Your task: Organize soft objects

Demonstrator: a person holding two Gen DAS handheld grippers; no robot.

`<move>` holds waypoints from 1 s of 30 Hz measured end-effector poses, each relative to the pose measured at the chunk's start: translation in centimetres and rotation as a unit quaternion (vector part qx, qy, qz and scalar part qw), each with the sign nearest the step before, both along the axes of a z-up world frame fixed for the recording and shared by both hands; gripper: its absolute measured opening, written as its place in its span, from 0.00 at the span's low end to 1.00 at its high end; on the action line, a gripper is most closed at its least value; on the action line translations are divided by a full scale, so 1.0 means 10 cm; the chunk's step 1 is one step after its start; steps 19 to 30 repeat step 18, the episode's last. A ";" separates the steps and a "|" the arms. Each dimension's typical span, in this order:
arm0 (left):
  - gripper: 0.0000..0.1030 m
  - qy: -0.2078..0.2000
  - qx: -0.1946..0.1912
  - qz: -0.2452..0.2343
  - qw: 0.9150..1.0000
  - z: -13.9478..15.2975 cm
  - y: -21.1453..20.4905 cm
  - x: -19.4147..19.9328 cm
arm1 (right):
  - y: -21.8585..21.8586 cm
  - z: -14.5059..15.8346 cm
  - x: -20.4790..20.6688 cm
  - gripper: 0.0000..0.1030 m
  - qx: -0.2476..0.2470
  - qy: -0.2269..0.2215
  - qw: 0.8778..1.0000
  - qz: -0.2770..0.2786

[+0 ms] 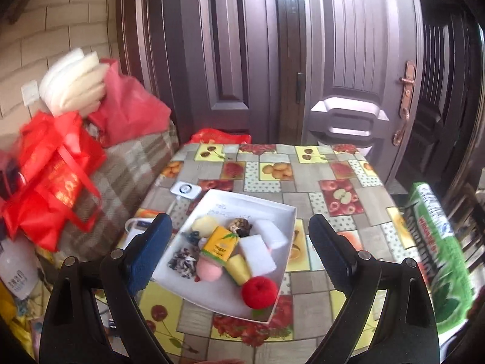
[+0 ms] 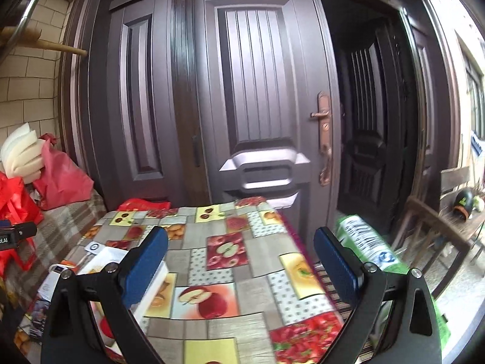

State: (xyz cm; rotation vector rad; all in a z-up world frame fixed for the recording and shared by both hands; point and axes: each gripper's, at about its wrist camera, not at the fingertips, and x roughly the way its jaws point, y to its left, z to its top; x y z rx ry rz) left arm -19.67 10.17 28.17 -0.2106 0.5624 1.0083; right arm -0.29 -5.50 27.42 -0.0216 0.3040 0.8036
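Observation:
A white box [image 1: 274, 204] sits on the fruit-print tablecloth [image 1: 318, 163] in the left wrist view. It holds soft items: a red ball [image 1: 260, 291], a pink ball [image 1: 209, 270], a yellow packet [image 1: 219, 245], white sponges [image 1: 257, 251], a yellow sponge [image 1: 239, 268] and dark knitted pieces [image 1: 182, 259]. My left gripper [image 1: 239, 251] is open and empty, hovering above the box. My right gripper [image 2: 241, 264] is open and empty over the tablecloth [image 2: 218, 236]; the box edge [image 2: 106, 256] shows behind its left finger.
Red bags [image 1: 51, 166] and stacked white foam [image 1: 74, 82] sit on a plaid couch at left. A green package [image 1: 436, 242] lies at the table's right edge. A small white device [image 1: 185, 189] lies behind the box. Dark doors stand behind the table.

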 end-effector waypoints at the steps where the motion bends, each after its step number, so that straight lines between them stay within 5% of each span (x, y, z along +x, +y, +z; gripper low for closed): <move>1: 0.90 0.005 0.005 0.002 1.000 -0.01 -0.02 0.03 | -0.03 0.00 0.01 0.95 -0.003 -0.003 1.000 0.000; 18: 0.89 0.041 -0.084 -0.058 0.994 -0.43 -0.23 0.83 | -0.33 -0.22 0.47 0.95 -0.030 0.036 0.999 -0.005; 30: 0.89 0.041 -0.084 -0.058 0.994 -0.43 -0.23 0.83 | -0.33 -0.22 0.47 0.95 -0.030 0.036 0.999 -0.005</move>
